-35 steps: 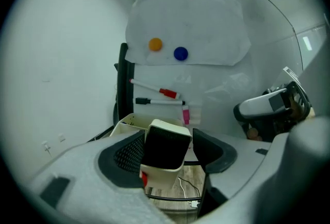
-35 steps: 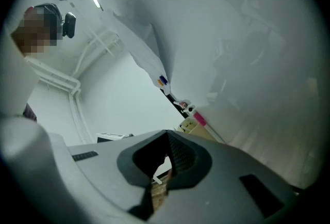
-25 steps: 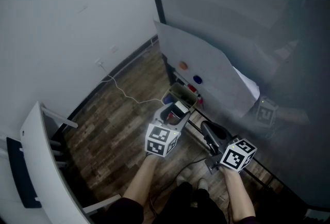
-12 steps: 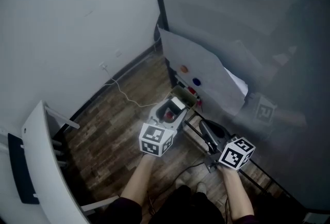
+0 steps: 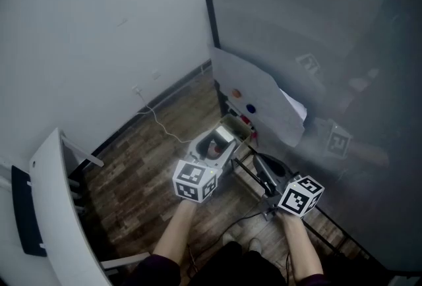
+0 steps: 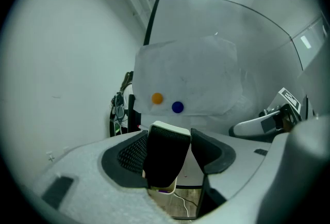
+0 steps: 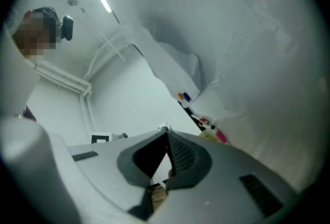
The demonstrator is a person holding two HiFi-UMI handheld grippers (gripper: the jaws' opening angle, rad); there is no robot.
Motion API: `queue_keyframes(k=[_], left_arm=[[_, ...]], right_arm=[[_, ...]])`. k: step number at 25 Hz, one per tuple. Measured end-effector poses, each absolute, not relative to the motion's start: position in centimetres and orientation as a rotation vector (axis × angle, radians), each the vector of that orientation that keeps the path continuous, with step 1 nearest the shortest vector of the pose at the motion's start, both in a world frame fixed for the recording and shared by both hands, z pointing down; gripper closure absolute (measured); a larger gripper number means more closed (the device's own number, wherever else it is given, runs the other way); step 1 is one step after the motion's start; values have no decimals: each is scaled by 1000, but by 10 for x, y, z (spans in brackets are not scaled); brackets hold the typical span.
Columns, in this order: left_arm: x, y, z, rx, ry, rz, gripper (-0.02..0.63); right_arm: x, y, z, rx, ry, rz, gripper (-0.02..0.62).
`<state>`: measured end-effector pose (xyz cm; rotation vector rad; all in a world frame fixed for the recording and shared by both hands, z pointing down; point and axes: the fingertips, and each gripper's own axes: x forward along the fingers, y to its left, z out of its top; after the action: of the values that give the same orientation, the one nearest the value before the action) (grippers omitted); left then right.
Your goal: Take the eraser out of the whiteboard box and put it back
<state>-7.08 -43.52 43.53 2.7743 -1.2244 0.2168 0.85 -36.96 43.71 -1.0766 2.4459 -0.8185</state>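
My left gripper (image 6: 167, 155) is shut on the eraser (image 6: 165, 161), a block with black felt and a white back, standing upright between the pads. In the head view this left gripper (image 5: 219, 143) hangs just in front of the whiteboard box (image 5: 237, 125), a small open tray at the board's lower edge. The eraser (image 5: 223, 136) shows as a white patch at the jaw tips. My right gripper (image 5: 265, 171) is to the right and lower, near the board's stand. In its own view the right gripper (image 7: 166, 138) has its jaws closed together with nothing between them.
A white paper sheet (image 5: 260, 97) with an orange magnet (image 6: 157, 98) and a blue magnet (image 6: 177, 107) hangs on the whiteboard. Markers (image 7: 210, 124) lie along the ledge. A white cable (image 5: 158, 121) runs over the wood floor. White furniture (image 5: 49, 212) stands at the left.
My left gripper, with the eraser in it, has drawn back a little from the box toward me. The right gripper has barely moved.
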Motion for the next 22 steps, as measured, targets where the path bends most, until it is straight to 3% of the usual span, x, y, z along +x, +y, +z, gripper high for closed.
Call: queue_keyframes(k=[22], left_arm=[[-80,-313,332,2816,-1297,-87,350]], right_arm=[[6,-305,366,-864,2535,-654,592]])
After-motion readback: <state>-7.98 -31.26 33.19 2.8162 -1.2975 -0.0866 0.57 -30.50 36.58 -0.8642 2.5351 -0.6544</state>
